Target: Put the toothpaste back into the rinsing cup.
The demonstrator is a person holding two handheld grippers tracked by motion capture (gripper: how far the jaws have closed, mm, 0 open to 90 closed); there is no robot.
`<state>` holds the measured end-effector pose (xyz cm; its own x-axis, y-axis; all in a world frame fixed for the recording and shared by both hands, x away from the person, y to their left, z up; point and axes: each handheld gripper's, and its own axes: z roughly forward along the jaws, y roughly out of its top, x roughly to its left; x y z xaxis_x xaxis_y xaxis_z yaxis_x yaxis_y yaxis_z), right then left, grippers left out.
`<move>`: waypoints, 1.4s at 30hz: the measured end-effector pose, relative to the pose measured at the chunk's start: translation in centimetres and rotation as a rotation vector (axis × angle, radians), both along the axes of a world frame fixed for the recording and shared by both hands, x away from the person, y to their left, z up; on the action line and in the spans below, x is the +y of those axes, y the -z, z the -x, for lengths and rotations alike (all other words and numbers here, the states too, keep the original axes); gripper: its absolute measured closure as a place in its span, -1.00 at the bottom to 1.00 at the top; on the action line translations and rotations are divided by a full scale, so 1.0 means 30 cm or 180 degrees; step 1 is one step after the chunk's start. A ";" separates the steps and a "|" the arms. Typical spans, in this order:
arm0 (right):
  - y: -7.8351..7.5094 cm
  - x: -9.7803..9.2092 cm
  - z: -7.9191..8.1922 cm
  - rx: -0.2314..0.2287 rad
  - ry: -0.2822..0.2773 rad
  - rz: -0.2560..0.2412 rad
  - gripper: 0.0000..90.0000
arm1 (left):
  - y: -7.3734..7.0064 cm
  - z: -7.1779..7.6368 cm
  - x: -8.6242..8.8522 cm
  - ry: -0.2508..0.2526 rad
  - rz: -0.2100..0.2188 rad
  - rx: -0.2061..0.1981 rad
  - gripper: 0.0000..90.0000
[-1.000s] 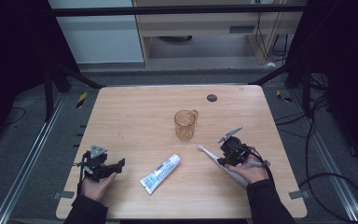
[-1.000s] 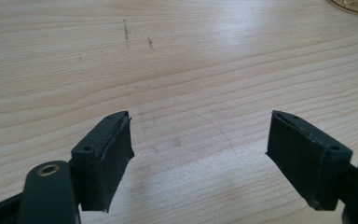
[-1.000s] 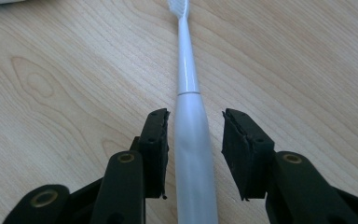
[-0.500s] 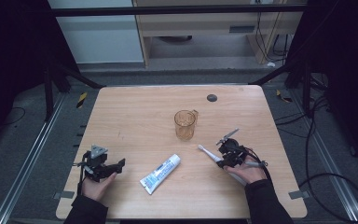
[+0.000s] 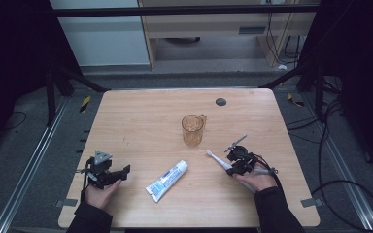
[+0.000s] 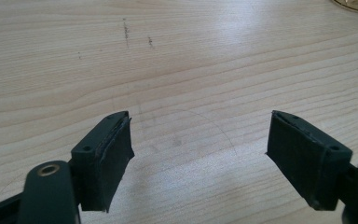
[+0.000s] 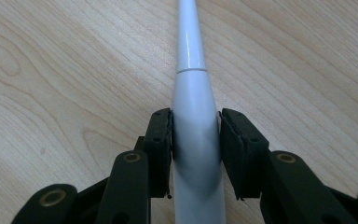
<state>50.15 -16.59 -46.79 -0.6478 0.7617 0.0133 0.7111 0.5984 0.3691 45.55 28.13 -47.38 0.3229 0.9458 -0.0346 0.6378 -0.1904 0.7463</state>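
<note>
At table right, near the front edge, right gripper (image 5: pixel 236 162) has come down on the toothbrush (image 7: pixel 194 116); jaws now pinch its white handle, brush flat on the wood. Grasp looks made; lift likely next. Left gripper (image 6: pixel 199 154) idle, jaws wide, nothing between. Cup (image 5: pixel 193 129) and toothpaste (image 5: pixel 167 180) unmoved.

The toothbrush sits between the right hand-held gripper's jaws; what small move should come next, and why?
Probably a short lift straight up. The right hand-held gripper has both jaws closed on the toothbrush, which lies on the table. The cup stands just beyond, so raising it first seems sensible.
</note>
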 end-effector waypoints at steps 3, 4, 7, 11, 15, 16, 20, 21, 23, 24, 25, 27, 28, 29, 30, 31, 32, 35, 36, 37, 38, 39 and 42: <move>0.004 0.003 -0.001 -0.0001 -0.0004 0.0026 0.45 | 0.000 0.000 0.000 0.0001 -0.0002 0.0000 -0.53; 0.005 0.003 -0.003 -0.0004 -0.0019 0.0030 0.45 | 0.000 0.000 0.000 0.0001 -0.0001 0.0000 -0.53; 0.005 0.001 -0.005 0.0000 0.0001 0.0029 0.46 | 0.000 0.000 0.000 -0.0002 -0.0002 0.0004 -0.53; 0.005 0.002 -0.006 0.0018 0.0021 0.0036 0.47 | 0.001 0.000 -0.001 0.0004 -0.0003 0.0002 -0.53; 0.005 0.005 -0.007 0.0026 0.0041 0.0055 0.47 | 0.001 -0.001 -0.001 0.0003 -0.0002 0.0003 -0.53; 0.005 0.005 -0.007 0.0026 0.0041 0.0055 0.47 | 0.001 -0.001 -0.001 0.0004 -0.0005 0.0004 -0.53; 0.005 0.007 -0.007 0.0036 0.0063 0.0056 0.47 | 0.000 0.000 -0.001 0.0004 -0.0004 0.0002 -0.53; 0.005 0.006 -0.008 0.0042 0.0060 0.0047 0.48 | 0.000 0.000 -0.001 0.0003 -0.0002 0.0002 -0.53; 0.006 0.004 -0.009 0.0045 0.0060 0.0035 0.48 | 0.000 0.000 0.000 0.0001 -0.0001 0.0001 -0.53; 0.006 0.004 -0.010 0.0044 0.0058 0.0042 0.48 | 0.000 0.000 0.000 0.0001 0.0000 0.0002 -0.53; 0.006 0.005 -0.009 0.0048 0.0078 0.0042 0.49 | 0.000 0.000 0.000 0.0001 0.0001 0.0000 -0.53; 0.006 0.004 -0.009 0.0041 0.0083 0.0039 0.49 | -0.001 0.000 0.000 0.0001 0.0001 0.0000 -0.53; 0.006 0.004 -0.008 0.0035 0.0078 0.0040 0.49 | -0.001 0.000 0.000 0.0001 0.0000 0.0000 -0.53; 0.005 0.004 -0.007 0.0032 0.0082 0.0033 0.49 | -0.001 0.000 0.000 0.0002 -0.0001 0.0001 -0.53; 0.005 0.005 -0.007 0.0044 0.0085 0.0022 0.49 | 0.000 0.000 0.000 0.0001 0.0000 0.0002 -0.53; 0.004 0.005 -0.007 0.0048 0.0081 0.0016 0.49 | 0.000 -0.001 0.000 0.0001 0.0001 0.0002 -0.53; 0.003 0.004 -0.006 0.0032 0.0069 0.0002 0.49 | -0.001 0.000 0.001 0.0000 0.0000 0.0004 -0.53; -0.010 0.002 -0.003 0.0044 0.0105 -0.0060 0.49 | -0.001 -0.001 0.001 -0.0006 0.0010 -0.0001 -0.53; -0.014 0.000 -0.002 0.0043 0.0105 -0.0070 0.49 | -0.001 0.000 0.001 -0.0005 0.0009 -0.0001 -0.53; -0.019 0.000 0.000 0.0018 0.0121 -0.0069 0.49 | -0.001 0.000 0.000 -0.0005 0.0010 -0.0005 -0.53; -0.025 -0.001 0.001 0.0012 0.0121 -0.0088 0.49 | -0.001 0.000 0.000 -0.0004 0.0011 -0.0004 -0.53; -0.031 -0.003 0.003 0.0002 0.0121 -0.0107 0.50 | -0.001 0.000 0.000 -0.0004 0.0011 -0.0004 -0.53; -0.047 -0.009 0.006 -0.0055 0.0127 -0.0131 0.50 | -0.001 0.000 0.000 -0.0006 0.0013 -0.0007 -0.53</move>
<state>49.96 -16.87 -45.37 -0.6174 0.7859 0.0341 0.7273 0.5538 0.4054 45.55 28.14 -47.35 0.3212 0.9463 -0.0378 0.6364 -0.1861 0.7485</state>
